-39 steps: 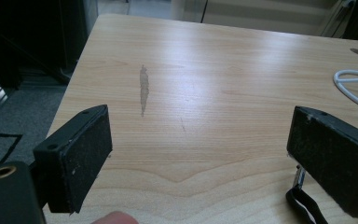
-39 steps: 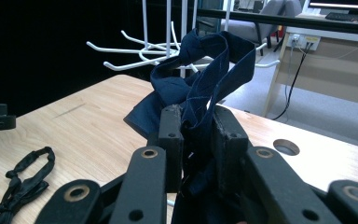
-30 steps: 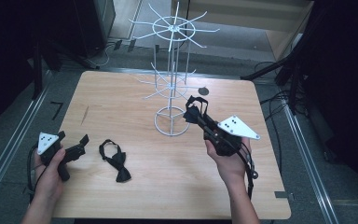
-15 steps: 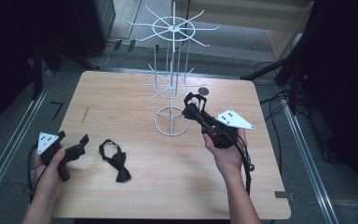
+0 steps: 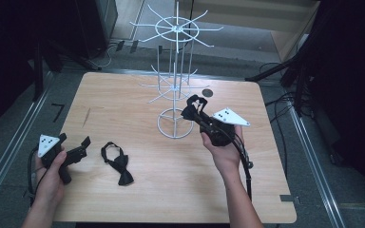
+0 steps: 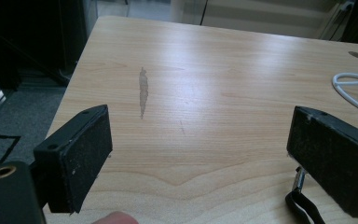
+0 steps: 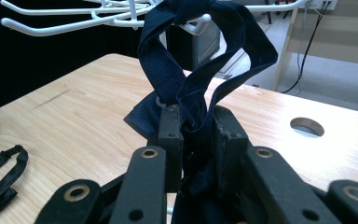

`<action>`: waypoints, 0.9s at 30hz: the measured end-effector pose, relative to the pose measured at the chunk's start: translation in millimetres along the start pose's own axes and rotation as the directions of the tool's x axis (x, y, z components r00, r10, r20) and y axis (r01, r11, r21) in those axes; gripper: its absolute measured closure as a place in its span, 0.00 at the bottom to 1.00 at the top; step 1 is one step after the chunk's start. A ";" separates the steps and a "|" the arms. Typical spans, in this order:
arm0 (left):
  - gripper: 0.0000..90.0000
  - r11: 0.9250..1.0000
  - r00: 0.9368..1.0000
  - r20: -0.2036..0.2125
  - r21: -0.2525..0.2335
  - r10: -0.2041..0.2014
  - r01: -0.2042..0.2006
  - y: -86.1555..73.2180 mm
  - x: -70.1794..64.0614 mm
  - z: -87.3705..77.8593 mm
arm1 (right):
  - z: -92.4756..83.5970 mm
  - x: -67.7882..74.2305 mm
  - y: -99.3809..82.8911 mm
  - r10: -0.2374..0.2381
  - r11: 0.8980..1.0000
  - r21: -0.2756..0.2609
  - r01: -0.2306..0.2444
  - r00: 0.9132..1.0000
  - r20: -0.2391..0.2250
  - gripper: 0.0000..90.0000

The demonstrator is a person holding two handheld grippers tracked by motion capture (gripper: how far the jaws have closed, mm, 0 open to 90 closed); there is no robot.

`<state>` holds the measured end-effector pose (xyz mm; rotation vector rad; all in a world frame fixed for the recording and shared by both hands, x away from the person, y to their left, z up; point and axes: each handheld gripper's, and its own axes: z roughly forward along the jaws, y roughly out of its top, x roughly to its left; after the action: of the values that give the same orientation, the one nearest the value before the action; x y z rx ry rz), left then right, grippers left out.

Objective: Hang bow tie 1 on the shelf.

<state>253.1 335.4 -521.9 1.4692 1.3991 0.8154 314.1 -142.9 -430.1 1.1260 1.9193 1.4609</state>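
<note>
My right gripper [image 5: 190,111] is shut on a navy bow tie [image 7: 193,100], just right of the white wire rack [image 5: 176,85]. In the right gripper view the tie's strap loop [image 7: 254,49] rises from between my jaws [image 7: 196,116], and the tip of a rack hook [image 7: 200,21] shows through it. Whether the loop rests on the hook I cannot tell. A second, black bow tie [image 5: 118,164] lies flat on the table front left. My left gripper [image 5: 74,140] sits left of it, open, with nothing between its pads [image 6: 81,140]; that tie's strap [image 6: 303,207] shows beside the right pad.
The rack's round base ring [image 5: 176,124] stands on the wooden table [image 5: 138,95] at its middle, with hooks spreading out on two tiers. A round cable hole [image 5: 207,93] is at the back right. Dark floor, cables and stands surround the table.
My right gripper has moved a little left, nearer the rack, with the navy bow tie in it. The left hand and the black bow tie have stayed put.
</note>
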 end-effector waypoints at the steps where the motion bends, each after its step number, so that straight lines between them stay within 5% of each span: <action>1: 0.08 1.000 1.000 -0.002 0.001 0.001 -0.001 0.0 -0.1 -0.1 | 2.0 0.4 0.4 -0.002 1.000 0.001 0.002 1.000 0.000 0.86; 20: 0.08 1.000 1.000 0.001 -0.002 0.006 -0.006 -0.1 -0.4 -0.1 | 39.6 6.2 -7.5 -0.008 0.999 0.052 0.008 1.000 0.010 0.83; 27: 0.08 1.000 1.000 0.002 -0.003 0.002 -0.002 0.0 0.1 0.0 | 35.4 10.6 -17.8 0.009 0.998 0.061 -0.009 1.000 -0.008 0.40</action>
<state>253.2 335.5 -521.9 1.4694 1.3945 0.8167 329.9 -116.3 -457.0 1.1583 1.9793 1.4229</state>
